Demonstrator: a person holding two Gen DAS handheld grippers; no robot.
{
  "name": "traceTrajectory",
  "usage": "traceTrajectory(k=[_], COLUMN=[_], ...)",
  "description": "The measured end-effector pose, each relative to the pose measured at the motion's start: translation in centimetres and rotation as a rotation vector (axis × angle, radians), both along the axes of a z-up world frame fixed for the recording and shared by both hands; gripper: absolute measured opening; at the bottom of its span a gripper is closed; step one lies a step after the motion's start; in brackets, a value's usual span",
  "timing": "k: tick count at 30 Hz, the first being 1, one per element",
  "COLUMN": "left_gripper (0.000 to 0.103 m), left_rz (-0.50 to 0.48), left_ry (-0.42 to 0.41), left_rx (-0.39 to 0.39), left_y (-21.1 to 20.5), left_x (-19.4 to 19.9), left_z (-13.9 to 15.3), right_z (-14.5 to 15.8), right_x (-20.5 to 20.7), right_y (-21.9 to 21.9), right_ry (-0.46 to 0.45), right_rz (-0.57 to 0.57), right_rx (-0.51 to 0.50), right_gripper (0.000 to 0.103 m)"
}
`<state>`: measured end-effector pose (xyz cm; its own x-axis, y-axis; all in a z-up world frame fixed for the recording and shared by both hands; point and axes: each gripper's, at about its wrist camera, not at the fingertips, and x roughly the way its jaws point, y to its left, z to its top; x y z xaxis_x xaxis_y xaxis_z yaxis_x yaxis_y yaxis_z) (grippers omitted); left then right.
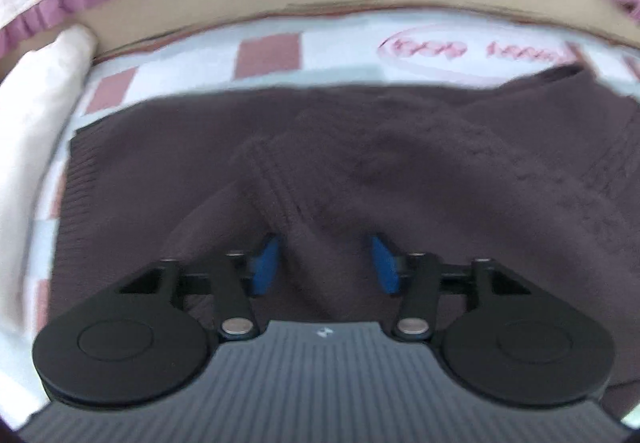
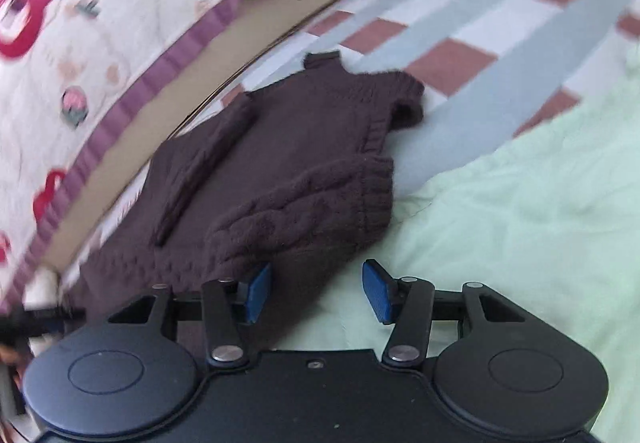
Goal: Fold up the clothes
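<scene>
Right wrist view: your right gripper (image 2: 316,293) hangs with jaws apart over the sweater's (image 2: 280,147) near edge. Your left gripper (image 1: 326,263), jaws also apart, hovers over the sweater, likely positioning for a fold.

Black left gripper (image 1: 326,263), right gripper (image 2: 316,291); 2 blue pads (image 2: 258,293) each

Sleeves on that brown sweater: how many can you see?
2. One sleeve lies folded along the sweater's edge beside the quilt; the other sleeve, cable-knit with a ribbed cuff, is folded across its near end.
</scene>
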<state>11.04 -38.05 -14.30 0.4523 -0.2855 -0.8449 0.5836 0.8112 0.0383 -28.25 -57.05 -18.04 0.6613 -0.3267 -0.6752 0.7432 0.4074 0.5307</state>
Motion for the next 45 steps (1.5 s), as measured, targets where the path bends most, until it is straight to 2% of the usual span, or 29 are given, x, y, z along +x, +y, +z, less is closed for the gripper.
traceTrajectory(k=[3, 6, 8, 11, 12, 13, 14, 15, 17, 18, 19, 20, 21, 23, 25, 27, 30, 32, 34, 36, 37, 40, 42, 43, 44, 45], left_gripper=[0.01, 0.01, 0.01, 0.01, 0.011, 0.012, 0.014, 0.017, 0.017, 0.014, 0.014, 0.015, 0.018, 0.019, 0.019, 0.019, 0.019, 0.019, 0.019, 0.019, 0.018, 0.018, 0.018, 0.018, 0.018, 0.018], left_rz=[0.008, 0.103, 0.17, 0.168, 0.153, 0.133, 0.118, 0.119, 0.156, 0.153, 0.118, 0.068, 0.003, -0.129, -0.235, -0.343, -0.461, -0.476, -0.458, -0.411, -0.39, -0.409, -0.45, -0.466, -0.481, -0.485], left_ry=[-0.142, -0.245, -0.22, -0.204, -0.199, -0.185, -0.167, -0.174, -0.247, -0.286, -0.317, -0.324, -0.295, -0.165, -0.027, 0.06, 0.156, 0.216, 0.245, 0.291, 0.326, 0.333, 0.305, 0.289, 0.274, 0.266], left_rx=[-0.047, -0.086, -0.109, -0.05, -0.024, 0.005, 0.037, 0.048, 0.022, -0.002, -0.039, -0.073, -0.105, -0.177, -0.255, -0.309, -0.335, -0.299, -0.215, -0.128, -0.11, -0.164, -0.155, -0.148, -0.14, -0.137], left_y=[1.2, 3.0, 4.0, 3.9, 3.7, 3.5, 3.4, 3.3, 3.2, 3.0, 2.5, 1.7, 0.7, -1.5, -3.8, -6.0, -9.4, -11.2, -12.4, -12.8, -12.6, -11.5, -10.9, -10.6, -10.3, -9.9], left_x=[-1.9, -3.2, -3.0, -2.6, -2.3, -2.1, -2.1, -2.3, -3.4, -4.2, -5.3, -6.4, -7.5, -9.4, -11.6, -13.9, -17.2, -18.2, -18.9, -19.3, -19.2, -19.0, -19.1, -19.1, -19.1, -19.1], left_z=[1.4, 2.6, 2.3, 0.6, 0.2, 0.0, -0.1, 0.2, 1.7, 2.6, 3.7, 4.6, 5.5, 6.4, 6.9, 6.8, 5.8, 4.3, 2.6, 0.6, -0.4, -1.2, -1.1, -1.0, -0.9, -0.8], right_z=[-0.1, 0.1, 0.1, 0.2, 0.3, 0.7, 1.1, 1.5, 2.2, 2.2, 2.3, 2.2, 2.1, 1.6, 1.0, 0.2, -0.7, -0.7, -0.5, -0.4, -0.4, -0.3, -0.2, 0.0, 0.1, 0.5], right_x=[1.1, 2.1, 2.2, 2.4, 2.5, 2.6, 2.6, 2.6, 2.7, 2.5, 2.2, 1.8, 1.4, 0.6, -0.2, -0.9, -0.7, 0.0, 0.8, 1.4, 1.7, 2.5, 3.0, 3.2, 3.4, 3.6], right_y=[-0.2, 0.0, 0.2, 0.2, 0.2, 0.2, 0.6, 1.0, 1.6, 1.4, 1.0, 0.5, 0.0, -1.0, -1.8, -2.2, -2.0, -2.0, -2.1, -2.6, -2.9, -4.0, -4.7, -4.8, -4.9, -4.8], right_ry=[0.001, 0.059, 0.077, 0.098, 0.112, 0.134, 0.159, 0.172, 0.192, 0.188, 0.174, 0.149, 0.118, 0.04, -0.039, -0.126, -0.168, -0.156, -0.138, -0.135, -0.134, -0.131, -0.122, -0.102, -0.08, -0.068], right_rz=[-0.043, -0.024, -0.011, 0.003, 0.012, 0.023, 0.046, 0.08, 0.138, 0.141, 0.131, 0.113, 0.098, 0.076, 0.053, 0.025, 0.008, -0.008, -0.033, -0.082, -0.095, -0.136, -0.158, -0.157, -0.154, -0.139], right_rx=[-0.039, -0.099, -0.129, -0.157, -0.161, -0.177, -0.219, -0.266, -0.341, -0.328, -0.298, -0.259, -0.212, -0.091, 0.026, 0.13, 0.179, 0.158, 0.127, 0.121, 0.124, 0.133, 0.133, 0.121, 0.109, 0.084], right_gripper=[0.059, 0.059, 0.059, 0.059, 0.05, 0.03, 0.021, 0.021, 0.024, 0.028, 0.029, 0.034, 0.035, 0.044, 0.048, 0.051, 0.05, 0.051, 0.051, 0.051, 0.051, 0.051, 0.05, 0.046, 0.027, 0.022])
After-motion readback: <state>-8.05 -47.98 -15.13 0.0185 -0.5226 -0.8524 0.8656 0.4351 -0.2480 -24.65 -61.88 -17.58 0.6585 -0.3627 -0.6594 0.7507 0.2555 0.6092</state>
